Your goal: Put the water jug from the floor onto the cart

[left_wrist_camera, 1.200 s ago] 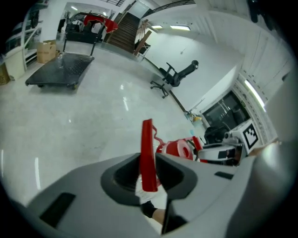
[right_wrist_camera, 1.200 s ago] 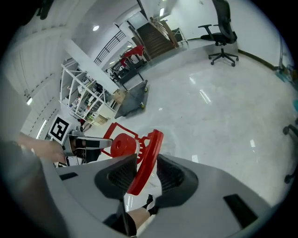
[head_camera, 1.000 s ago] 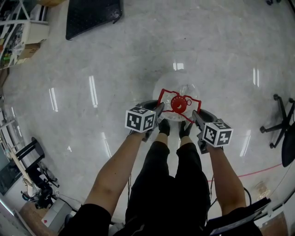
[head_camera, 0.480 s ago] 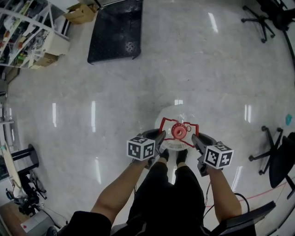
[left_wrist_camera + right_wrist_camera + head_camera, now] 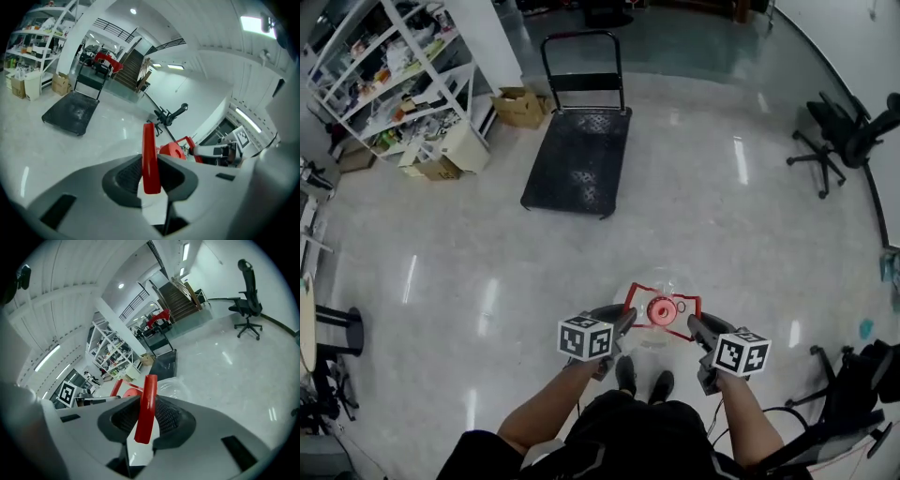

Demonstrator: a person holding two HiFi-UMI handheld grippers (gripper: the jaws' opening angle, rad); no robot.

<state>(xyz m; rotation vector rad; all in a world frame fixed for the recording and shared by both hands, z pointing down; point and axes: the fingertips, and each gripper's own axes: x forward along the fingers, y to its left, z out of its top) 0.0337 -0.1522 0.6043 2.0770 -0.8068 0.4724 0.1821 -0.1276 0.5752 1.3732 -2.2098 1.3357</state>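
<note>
The water jug (image 5: 661,286) is a clear bottle with a red cap (image 5: 661,310) and a red handle frame (image 5: 630,298). It hangs above the floor in front of the person's feet. My left gripper (image 5: 624,324) is shut on the left bar of the handle (image 5: 150,157). My right gripper (image 5: 693,325) is shut on the right bar (image 5: 146,405). The black flat cart (image 5: 578,157) with its upright push handle stands farther off, up and to the left; it also shows in the left gripper view as the cart (image 5: 70,114).
Metal shelves (image 5: 394,84) full of goods line the far left, with cardboard boxes (image 5: 520,105) beside the cart. Office chairs (image 5: 839,131) stand at the right, another chair (image 5: 862,375) close at lower right. A stand base (image 5: 342,328) sits at the left edge.
Both grippers have risen with the jug, lifting it off the floor. The head view has swung upward, bringing the whole cart, the shelves and the chairs into sight.
</note>
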